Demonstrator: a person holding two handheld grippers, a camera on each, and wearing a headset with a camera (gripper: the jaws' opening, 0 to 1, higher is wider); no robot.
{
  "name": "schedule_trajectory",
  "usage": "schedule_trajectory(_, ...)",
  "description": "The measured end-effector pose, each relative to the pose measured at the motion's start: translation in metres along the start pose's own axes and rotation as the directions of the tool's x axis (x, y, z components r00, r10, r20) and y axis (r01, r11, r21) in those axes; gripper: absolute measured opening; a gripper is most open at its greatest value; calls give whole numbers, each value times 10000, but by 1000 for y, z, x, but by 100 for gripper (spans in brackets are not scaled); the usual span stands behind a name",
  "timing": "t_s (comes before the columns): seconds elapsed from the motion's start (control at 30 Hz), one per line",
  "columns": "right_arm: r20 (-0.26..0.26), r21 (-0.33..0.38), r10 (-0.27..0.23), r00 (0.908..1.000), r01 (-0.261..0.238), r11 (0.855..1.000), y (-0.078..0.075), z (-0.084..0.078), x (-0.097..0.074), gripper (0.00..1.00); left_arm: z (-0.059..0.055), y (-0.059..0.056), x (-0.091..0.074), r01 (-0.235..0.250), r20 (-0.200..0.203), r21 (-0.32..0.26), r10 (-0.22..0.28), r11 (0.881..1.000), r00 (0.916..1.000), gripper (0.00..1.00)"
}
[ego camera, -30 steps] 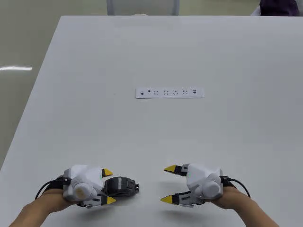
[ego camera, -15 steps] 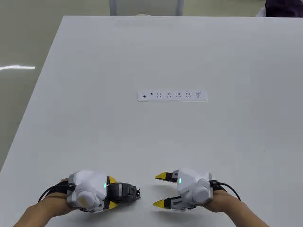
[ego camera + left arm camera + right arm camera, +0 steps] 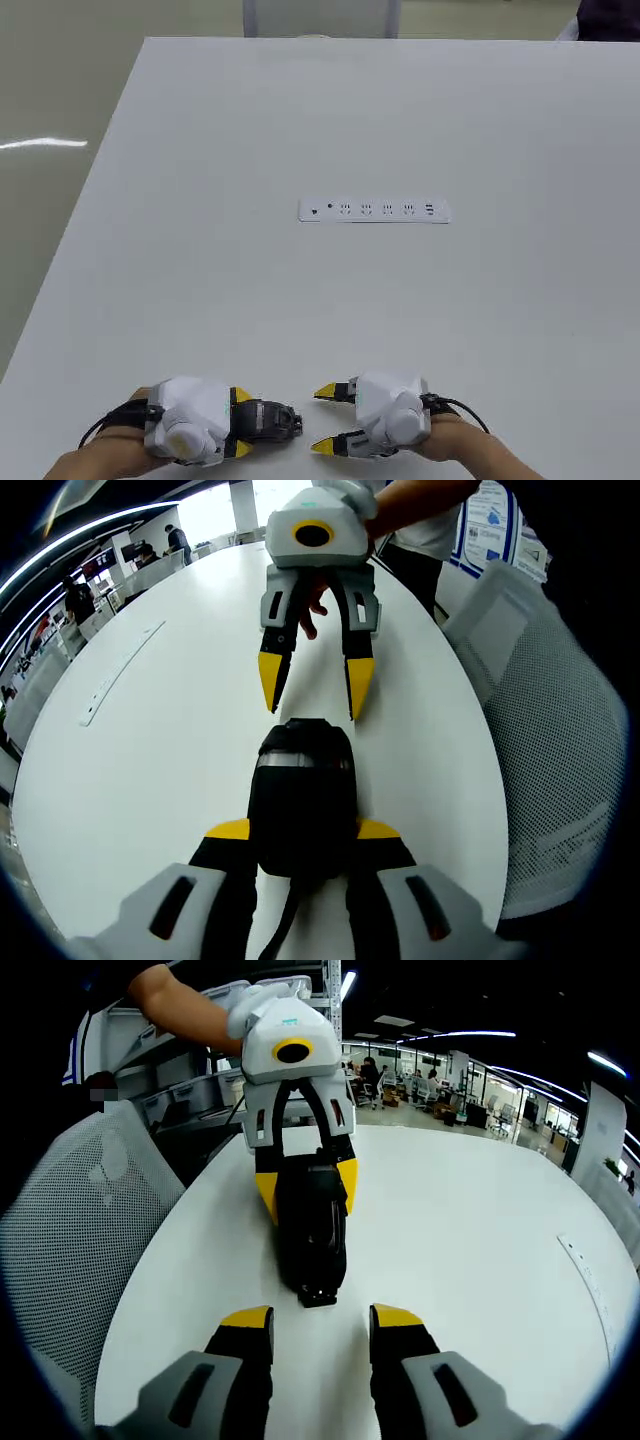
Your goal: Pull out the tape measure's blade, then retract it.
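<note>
Black tape measure clamped in left tongs; right tongs gape nearby.

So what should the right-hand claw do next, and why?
Probably ease the right gripper forward and shut it on the facing end of the tape measure, where the blade seems to come out. Its jaws are open, just short of that end, and the left gripper is shut on the case.
</note>
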State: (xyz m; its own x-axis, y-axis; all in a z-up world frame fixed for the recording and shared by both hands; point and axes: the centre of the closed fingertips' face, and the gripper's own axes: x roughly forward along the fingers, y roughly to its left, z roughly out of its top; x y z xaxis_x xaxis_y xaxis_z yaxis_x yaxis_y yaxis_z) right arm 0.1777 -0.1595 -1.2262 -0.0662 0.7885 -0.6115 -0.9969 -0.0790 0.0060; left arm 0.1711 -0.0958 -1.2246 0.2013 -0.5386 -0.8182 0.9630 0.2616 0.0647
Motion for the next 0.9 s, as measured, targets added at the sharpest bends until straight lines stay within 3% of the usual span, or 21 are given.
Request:
schedule_trajectory(0.3, 24, -134, 184, 9998, -184, 9997, -1, 0, 16, 28, 0, 0, 0, 102, 191, -82, -101, 9999, 9998, 29)
schedule_trajectory(0.9, -131, -242, 568, 9983, -571, 9981, 4, -1, 25, 16, 2, -1, 0, 198, 570, 32, -199, 9998, 9982, 29)
